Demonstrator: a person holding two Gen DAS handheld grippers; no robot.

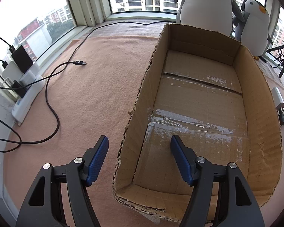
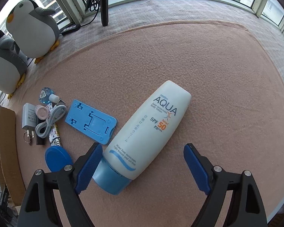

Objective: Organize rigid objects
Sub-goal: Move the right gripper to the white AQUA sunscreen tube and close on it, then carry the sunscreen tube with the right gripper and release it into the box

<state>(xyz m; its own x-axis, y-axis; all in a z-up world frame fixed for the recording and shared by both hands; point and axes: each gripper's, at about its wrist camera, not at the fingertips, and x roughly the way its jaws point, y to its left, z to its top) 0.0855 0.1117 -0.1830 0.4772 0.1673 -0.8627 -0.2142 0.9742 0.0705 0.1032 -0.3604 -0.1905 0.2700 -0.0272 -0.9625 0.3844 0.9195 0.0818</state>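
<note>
- Left wrist view, far left: a white power strip (image 1: pixel 26 98) with plugs in it sits at the edge of the pink mat (image 1: pixel 96 94). A black cable (image 1: pixel 53 113) loops from there across the mat, its free plug end lying loose.
- Centre: the left tool (image 1: pixel 139 138) stands open with nothing gripped. Its fingers straddle the ragged left wall of the cardboard box (image 1: pixel 263 102), one outside over the mat and one inside (neither pad touches the wall).
- We see only tape strips on the box floor, no items in it.
- Behind the box, against the window: a large plush penguin (image 1: pixel 204 5), with a smaller one (image 1: pixel 255 28) to its right.
- Right wrist view, far left: a box edge shows, then a cluster just beside it on the mat: a white charger (image 2: pixel 28 117), a pink round case (image 2: pixel 42 112), a coiled white cable (image 2: pixel 49 122) and a clear blue piece (image 2: pixel 45 94) (we cannot tell what it is).
- Next along: a blue round lid (image 2: pixel 56 158) and a flat blue stand (image 2: pixel 90 122), near the cluster.
- Centre: the sunscreen tube (image 2: pixel 151 124) lies flat and slanted on the mat, blue cap toward the camera.
- The right tool (image 2: pixel 143 145) is open around the cap end. Its left pad sits against or just beside the cap and its right pad is well apart, so there is no grip.
</note>
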